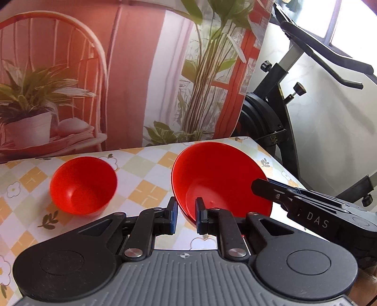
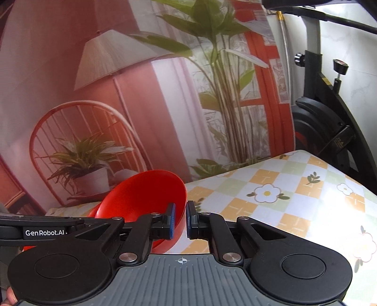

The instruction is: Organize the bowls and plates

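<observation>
Two bowls on bench [image 1: 146,179]: smaller bowl [image 1: 83,186] left, larger bowl [image 1: 219,179] right, tilted. Printed backdrop [image 1: 117,70] behind bench; exercise bike [image 1: 278,113] right of backdrop.

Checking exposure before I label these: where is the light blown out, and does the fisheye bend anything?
Left wrist: the window at top right is blown white and the backdrop looks washed; the table edge curves. Right wrist: soft glare whitens the table at right; the bike frame bows.
</observation>
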Available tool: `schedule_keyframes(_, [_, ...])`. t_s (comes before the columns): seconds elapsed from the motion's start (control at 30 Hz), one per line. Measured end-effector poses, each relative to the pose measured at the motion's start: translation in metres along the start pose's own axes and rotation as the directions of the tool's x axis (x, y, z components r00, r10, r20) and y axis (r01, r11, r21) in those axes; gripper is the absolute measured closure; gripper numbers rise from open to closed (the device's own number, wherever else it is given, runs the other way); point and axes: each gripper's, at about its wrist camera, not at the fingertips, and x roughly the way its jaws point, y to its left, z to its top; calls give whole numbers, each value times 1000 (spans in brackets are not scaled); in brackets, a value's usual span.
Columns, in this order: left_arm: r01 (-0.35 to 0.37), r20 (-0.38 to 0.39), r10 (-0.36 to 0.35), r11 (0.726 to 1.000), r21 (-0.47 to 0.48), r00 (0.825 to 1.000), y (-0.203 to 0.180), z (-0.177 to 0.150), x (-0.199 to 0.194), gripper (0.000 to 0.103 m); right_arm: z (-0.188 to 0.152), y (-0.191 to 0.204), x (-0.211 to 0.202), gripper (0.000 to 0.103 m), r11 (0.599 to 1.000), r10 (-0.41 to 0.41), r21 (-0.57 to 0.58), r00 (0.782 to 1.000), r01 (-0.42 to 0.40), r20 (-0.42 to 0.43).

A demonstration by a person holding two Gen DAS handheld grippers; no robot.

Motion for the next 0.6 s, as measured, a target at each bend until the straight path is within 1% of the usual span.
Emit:
schedule_keyframes(0.17, [-35, -1, 35, 999, -35, 999, 42, -9, -32, 87, -6, 50, 10, 94, 997, 64, -31, 996, -66, -56])
schedule_keyframes(0.23, [-52, -6, 52, 998, -47, 999, 58, -9, -40, 87, -6, 69, 16, 94, 995, 88, -42, 993, -91, -73])
schedule_keyframes(0.33, [-72, 8, 73, 995, -63, 997, 81, -3, -52, 87, -1, 92, 27, 94, 992, 116, -46, 989, -121, -93])
schedule_keyframes(0.47, [-100, 37, 103, 993, -67, 994, 100, 9, -61, 87, 8, 117, 44, 94, 988, 124, -74, 987, -132, -103])
schedule_keyframes(0.6, [-121, 65, 125, 990, -74, 990, 114, 25, -58, 87, 17, 135, 66, 93, 985, 104, -124, 989, -116, -102])
